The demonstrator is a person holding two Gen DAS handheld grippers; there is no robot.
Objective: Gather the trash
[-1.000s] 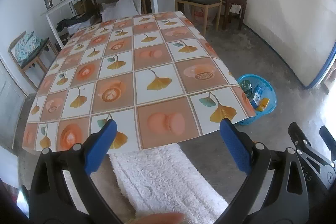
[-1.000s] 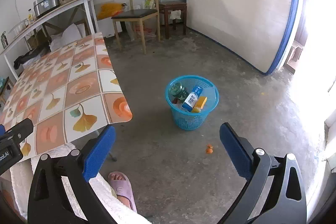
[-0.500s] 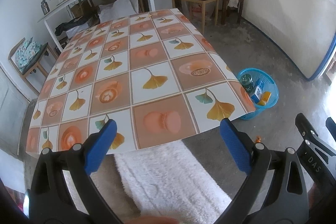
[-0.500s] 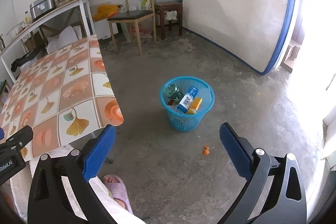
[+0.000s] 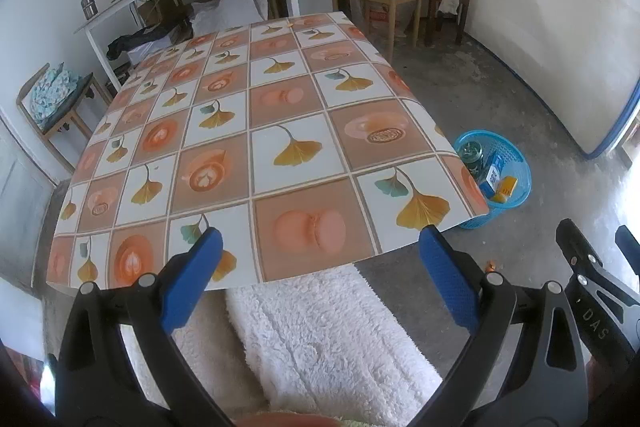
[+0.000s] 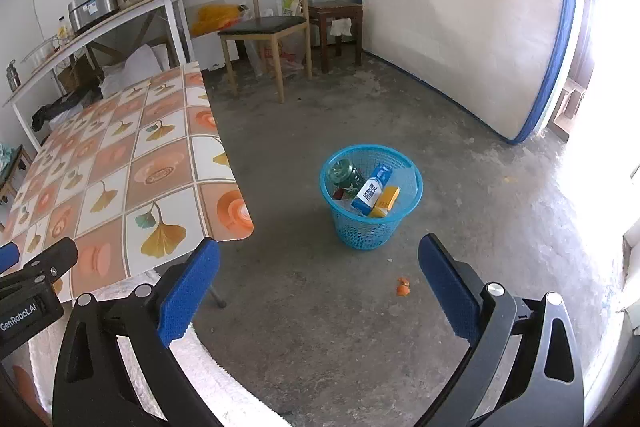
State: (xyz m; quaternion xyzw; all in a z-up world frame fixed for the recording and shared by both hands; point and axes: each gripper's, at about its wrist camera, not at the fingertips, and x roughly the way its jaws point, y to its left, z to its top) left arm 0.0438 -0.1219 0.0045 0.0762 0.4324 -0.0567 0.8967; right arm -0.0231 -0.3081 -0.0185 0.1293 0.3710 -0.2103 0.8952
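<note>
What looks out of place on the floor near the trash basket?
A small orange scrap lies on the bare concrete floor, apart from the blue basket and outside it. The green can, blue-white carton and yellow box are inside. Both grippers are open and empty.

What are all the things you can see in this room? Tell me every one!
Basket: one, blue, on the floor right of the table.
Can: one, green, in the basket.
Carton: one, blue-white, in the basket.
Box: one, yellow, in the basket.
Scrap: one, orange, on the floor near the basket.
Table: one, orange-white cloth.
Chair: one, wooden, by the far wall.
Left gripper: open, empty.
Right gripper: open, empty.
</note>
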